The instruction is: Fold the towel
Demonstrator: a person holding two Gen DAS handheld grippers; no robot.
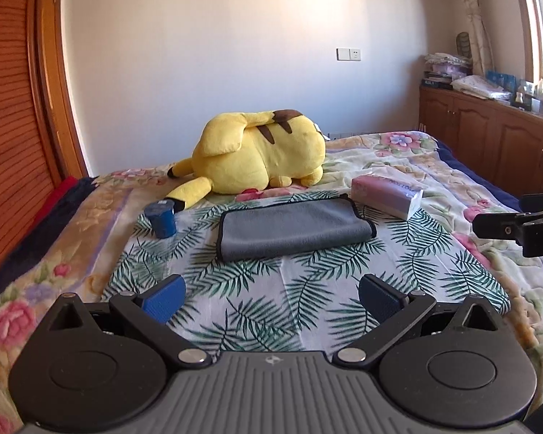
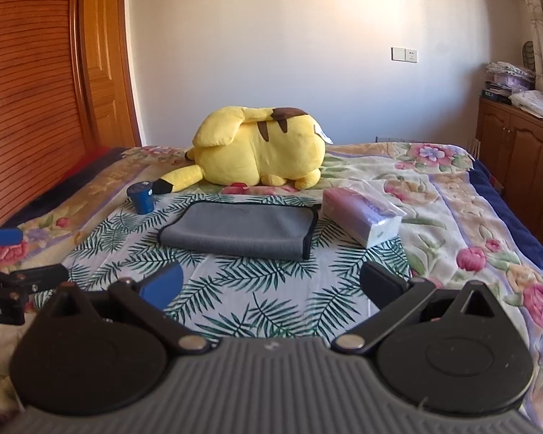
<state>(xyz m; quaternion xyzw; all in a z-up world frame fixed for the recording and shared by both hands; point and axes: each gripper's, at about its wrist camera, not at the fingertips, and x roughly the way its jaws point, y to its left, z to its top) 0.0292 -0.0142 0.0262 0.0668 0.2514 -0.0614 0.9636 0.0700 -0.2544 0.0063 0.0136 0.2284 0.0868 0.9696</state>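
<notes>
One grey towel (image 1: 293,229), black-edged and already doubled over, lies flat at centre frame on a palm-leaf cloth (image 1: 271,289) spread over a floral bedspread (image 1: 398,159). Two grippers in view: left gripper (image 1: 271,298) low in its own view, fingers wide apart, holding nothing, short of the towel's near edge; right gripper (image 2: 271,287) likewise spread and empty, also short of the towel. One blue cylindrical can (image 1: 161,220) stands left of the towel, apart from it. One tissue pack (image 1: 387,195), pink and white, lies just right of the towel. One yellow Pikachu plush (image 1: 260,152) lies behind, upper centre. One wooden cabinet (image 1: 488,137) at right edge, cluttered on top.
</notes>
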